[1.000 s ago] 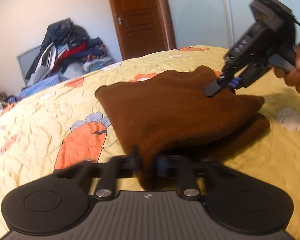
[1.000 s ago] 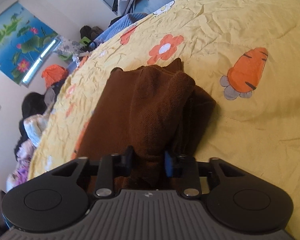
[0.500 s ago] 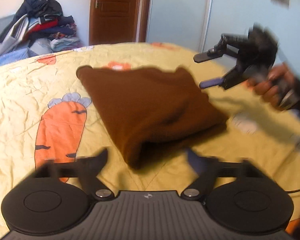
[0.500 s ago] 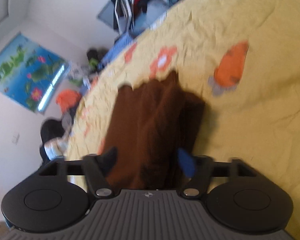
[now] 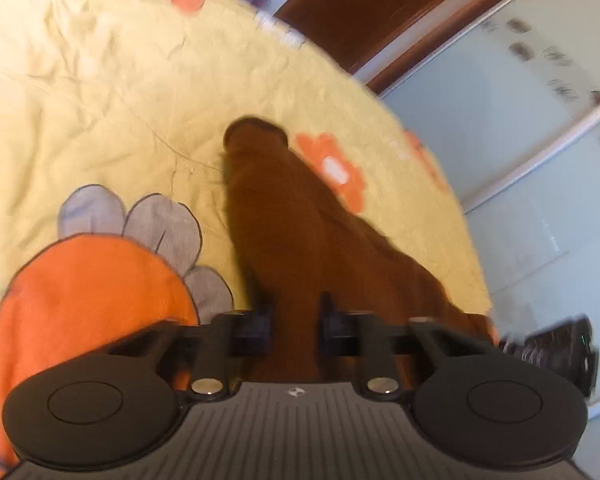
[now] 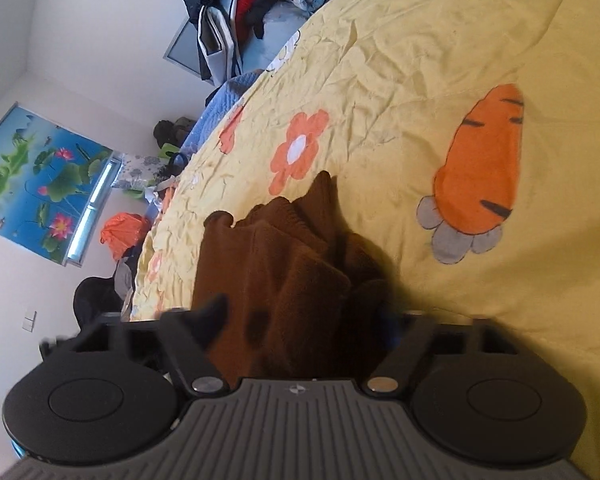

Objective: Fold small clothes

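**Left claw**: clamped. Its jaws have just been closing and now stand close together, with an edge of the brown knitted fleece garment pinched between them.

**Right claw**: apart. Its jaws have just been closing but stand wide, straddling the thick stacked end of the garment. The pads do not visibly press on it, and one fingertip is blurred.

**Garment, location:** folded into a long narrow bundle on the crumpled yellow printed quilt, just beside the orange carrot print. It runs away from the carrot's grey leaf end.

**Hazards, as judged from here:**
- Uneven hold. You have one claw clamped and one apart. If you lift or pull now, the bundle will likely swing from the left claw and the stacked layers will slide open.
- Partial bite. The right end is several layers thick. If you close on the top layers only, the lower ones will probably stay behind near the carrot and the fold will skew.
- Quilt snag. Both claws sit low over loose, wrinkled bedding, so closing too deep could pinch the quilt along with the garment.
- Haste. The left view is smeared, so check your alignment before the next fold.
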{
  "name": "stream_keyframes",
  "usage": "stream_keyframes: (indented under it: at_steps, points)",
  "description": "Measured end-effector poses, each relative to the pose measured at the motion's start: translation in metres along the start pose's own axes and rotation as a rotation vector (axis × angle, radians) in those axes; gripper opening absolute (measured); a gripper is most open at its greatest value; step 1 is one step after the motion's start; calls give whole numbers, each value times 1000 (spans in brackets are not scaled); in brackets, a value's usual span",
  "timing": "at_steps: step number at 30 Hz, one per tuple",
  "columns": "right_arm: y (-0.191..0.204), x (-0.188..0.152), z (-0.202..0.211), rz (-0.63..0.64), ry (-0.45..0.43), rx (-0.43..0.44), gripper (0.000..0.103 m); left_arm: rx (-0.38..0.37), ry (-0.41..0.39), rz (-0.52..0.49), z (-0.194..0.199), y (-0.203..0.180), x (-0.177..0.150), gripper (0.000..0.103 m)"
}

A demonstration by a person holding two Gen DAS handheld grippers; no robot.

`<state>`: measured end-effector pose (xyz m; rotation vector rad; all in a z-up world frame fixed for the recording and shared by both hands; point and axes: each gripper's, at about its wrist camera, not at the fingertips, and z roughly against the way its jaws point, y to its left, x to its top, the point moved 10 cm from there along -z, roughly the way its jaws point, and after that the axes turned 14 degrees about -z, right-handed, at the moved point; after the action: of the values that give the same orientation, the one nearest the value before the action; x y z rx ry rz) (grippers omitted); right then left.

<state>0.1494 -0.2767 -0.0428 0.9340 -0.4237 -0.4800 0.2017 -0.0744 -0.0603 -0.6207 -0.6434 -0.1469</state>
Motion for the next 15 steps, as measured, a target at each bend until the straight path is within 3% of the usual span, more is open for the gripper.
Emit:
stream_keyframes:
  at_steps: [4, 7, 11, 12, 13, 15]
  points:
    - [5, -6, -5, 56, -25, -7, 36, 67, -64, -150, 17, -11, 16, 12]
    - [31, -8, -2, 116, -39, 51, 35, 96, -151, -250, 45, -16, 34, 12]
    - [73, -1, -18, 160, -49, 144, 35, 227, -229, -315, 70, 1, 72, 14]
    - [79, 3, -27, 160, -52, 147, 39, 271, -225, -324, 67, 10, 79, 17]
    - [81, 7, -39, 146, -52, 142, 50, 305, -210, -313, 65, 23, 80, 18]
    - [73, 13, -60, 101, -61, 82, 67, 329, -123, -211, 67, 49, 64, 19]
